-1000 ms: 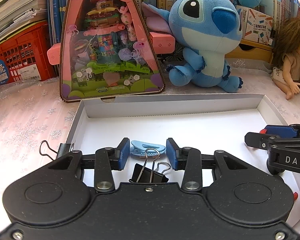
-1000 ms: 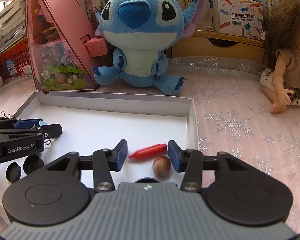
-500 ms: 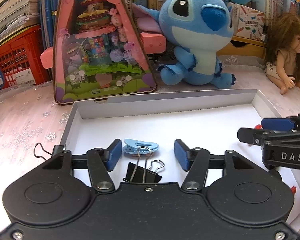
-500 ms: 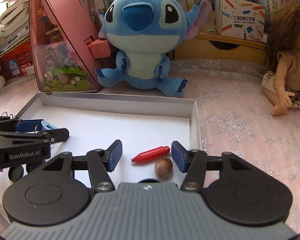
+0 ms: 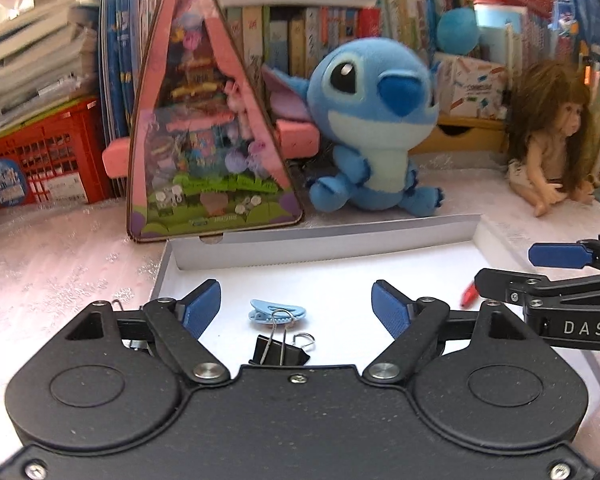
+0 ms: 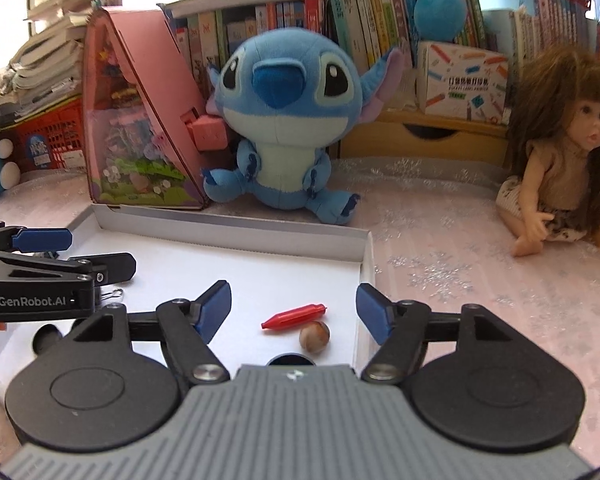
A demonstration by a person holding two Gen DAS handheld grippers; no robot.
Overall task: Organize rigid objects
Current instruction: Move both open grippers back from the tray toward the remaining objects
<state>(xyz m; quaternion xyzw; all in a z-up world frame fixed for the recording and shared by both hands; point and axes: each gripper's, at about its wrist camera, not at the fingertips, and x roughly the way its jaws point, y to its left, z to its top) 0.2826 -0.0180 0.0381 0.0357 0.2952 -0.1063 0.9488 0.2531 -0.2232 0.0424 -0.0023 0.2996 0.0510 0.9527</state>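
A shallow white box [image 5: 320,236] [image 6: 228,226] lies on the pink cloth. In the left wrist view a light blue clip [image 5: 278,312] and a black binder clip [image 5: 280,350] lie on its floor, below my left gripper [image 5: 296,308], whose jaws are opening with nothing pressed between the pads. In the right wrist view a red pen-shaped piece [image 6: 294,315] and a brown nut [image 6: 314,337] lie near the box's right wall, under my right gripper [image 6: 294,308], also opening and holding nothing. Each gripper shows in the other's view: the right gripper [image 5: 548,270] and the left gripper [image 6: 60,252].
Behind the box stand a pink triangular toy package [image 5: 208,148], a blue plush [image 5: 376,120] and a doll [image 6: 560,160]. Books and a red crate [image 5: 40,156] line the back. Black round caps [image 6: 46,338] lie in the box's near left; another binder clip [image 5: 118,304] sits on its left wall.
Both grippers' jaws have spread much wider and both have drawn back and up from the box, so the clips, the red piece and the nut sit farther below them.
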